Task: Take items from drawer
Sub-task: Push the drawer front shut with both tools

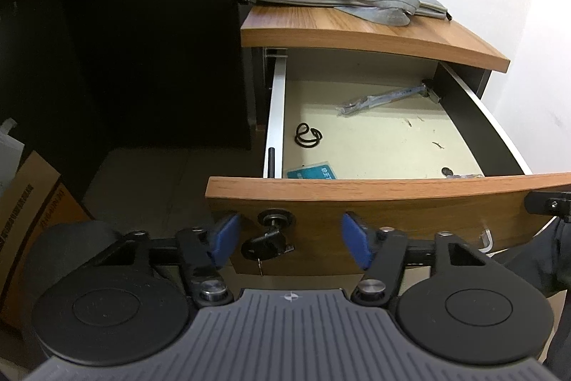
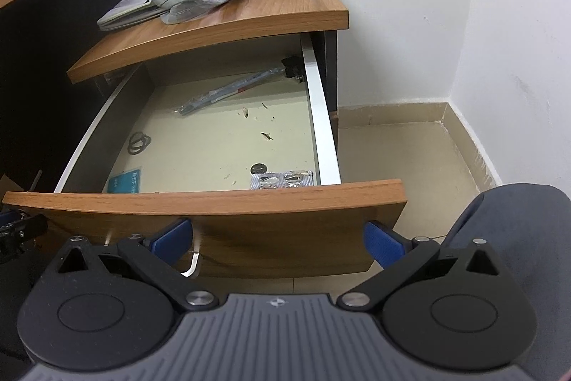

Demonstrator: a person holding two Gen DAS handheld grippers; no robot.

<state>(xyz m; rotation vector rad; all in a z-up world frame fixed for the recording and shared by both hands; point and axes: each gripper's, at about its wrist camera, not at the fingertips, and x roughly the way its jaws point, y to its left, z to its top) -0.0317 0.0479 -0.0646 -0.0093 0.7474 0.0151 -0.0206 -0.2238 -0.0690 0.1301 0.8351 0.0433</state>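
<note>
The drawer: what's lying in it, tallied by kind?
Black hair ties: 2
Teal card: 1
Blister pack of pills: 1
Coin: 1
Long wrapped item: 1
Black clip: 1
Total: 7, not counting small scraps.

matt wood-grain drawer [image 2: 214, 202], foil blister pack [image 2: 282, 180]

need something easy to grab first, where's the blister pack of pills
The blister pack lies flat in the drawer's front right corner, just behind the drawer front, with a coin at its left rear edge.
</note>
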